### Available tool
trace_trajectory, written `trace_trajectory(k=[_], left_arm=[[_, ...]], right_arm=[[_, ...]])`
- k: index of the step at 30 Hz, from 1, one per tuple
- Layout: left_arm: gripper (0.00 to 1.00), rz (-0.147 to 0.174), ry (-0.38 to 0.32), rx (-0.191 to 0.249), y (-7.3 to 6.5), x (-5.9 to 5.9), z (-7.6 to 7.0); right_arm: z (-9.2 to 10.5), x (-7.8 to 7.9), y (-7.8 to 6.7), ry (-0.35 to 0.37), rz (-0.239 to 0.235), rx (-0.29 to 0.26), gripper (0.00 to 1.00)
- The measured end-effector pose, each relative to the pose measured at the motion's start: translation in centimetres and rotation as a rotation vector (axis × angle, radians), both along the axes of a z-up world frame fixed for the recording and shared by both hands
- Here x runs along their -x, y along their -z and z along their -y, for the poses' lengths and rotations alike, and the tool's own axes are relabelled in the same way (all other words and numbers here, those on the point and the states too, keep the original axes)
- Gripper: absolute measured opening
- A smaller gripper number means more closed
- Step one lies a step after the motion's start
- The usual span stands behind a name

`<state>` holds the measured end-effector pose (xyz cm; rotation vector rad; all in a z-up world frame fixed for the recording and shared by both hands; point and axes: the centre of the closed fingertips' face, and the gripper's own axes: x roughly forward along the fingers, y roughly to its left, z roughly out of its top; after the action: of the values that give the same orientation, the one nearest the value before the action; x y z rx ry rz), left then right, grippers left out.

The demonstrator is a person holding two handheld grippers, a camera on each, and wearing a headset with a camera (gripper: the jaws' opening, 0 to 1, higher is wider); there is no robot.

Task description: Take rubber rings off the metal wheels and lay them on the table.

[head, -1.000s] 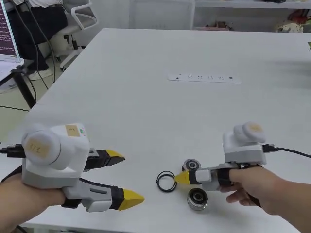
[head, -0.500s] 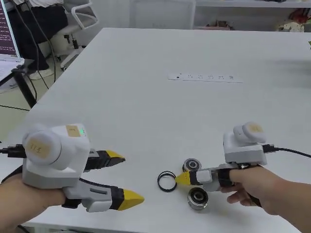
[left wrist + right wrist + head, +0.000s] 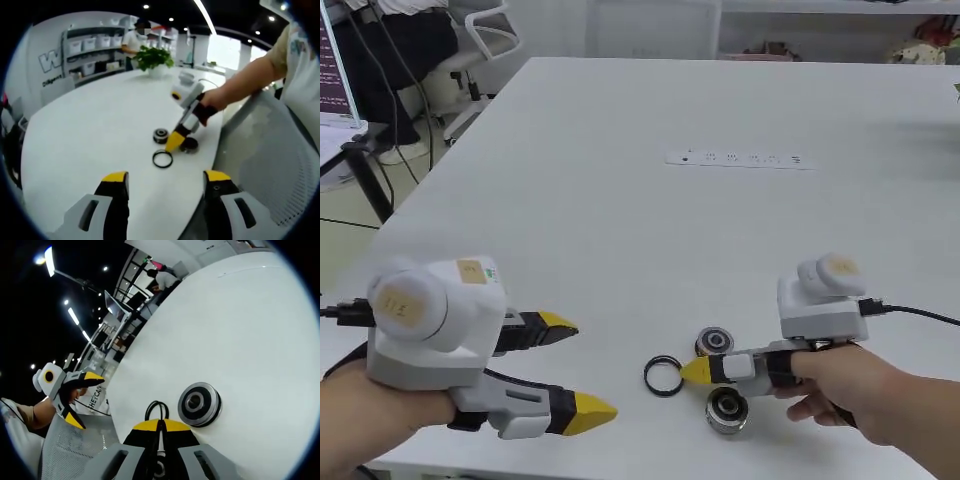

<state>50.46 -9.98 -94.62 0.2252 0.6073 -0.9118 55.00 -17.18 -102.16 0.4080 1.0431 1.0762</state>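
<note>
Already off: rubber rings lie flat on the table.
Right gripper: jaws pressed together, tip at the rings' edge, between far wheel and near wheel.
Left gripper: jaws spread, idle, well apart.

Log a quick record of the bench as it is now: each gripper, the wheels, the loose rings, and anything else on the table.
left gripper: open, holding nothing, off to the left of the parts
right gripper: fingers shut, tip between the two wheels, beside the rings
wheels: far wheel and near wheel, both on the table
rubber rings: lying flat on the table, left of the wheels
other: power strip farther back
</note>
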Motion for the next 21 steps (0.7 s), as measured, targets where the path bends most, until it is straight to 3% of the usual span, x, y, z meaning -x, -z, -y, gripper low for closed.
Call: trace_trajectory(k=[17,21], left_arm=[[0.61,-0.005,0.004,-0.004,0.16,0.06,0.07],[0.61,-0.008,0.003,-0.005,0.23,0.10,0.05]], right_arm=[[-0.12,0.17,0.10,-0.028,0.031,0.014,0.01],[-0.25,0.22,-0.03,-0.067,0.095,0.035,0.04]])
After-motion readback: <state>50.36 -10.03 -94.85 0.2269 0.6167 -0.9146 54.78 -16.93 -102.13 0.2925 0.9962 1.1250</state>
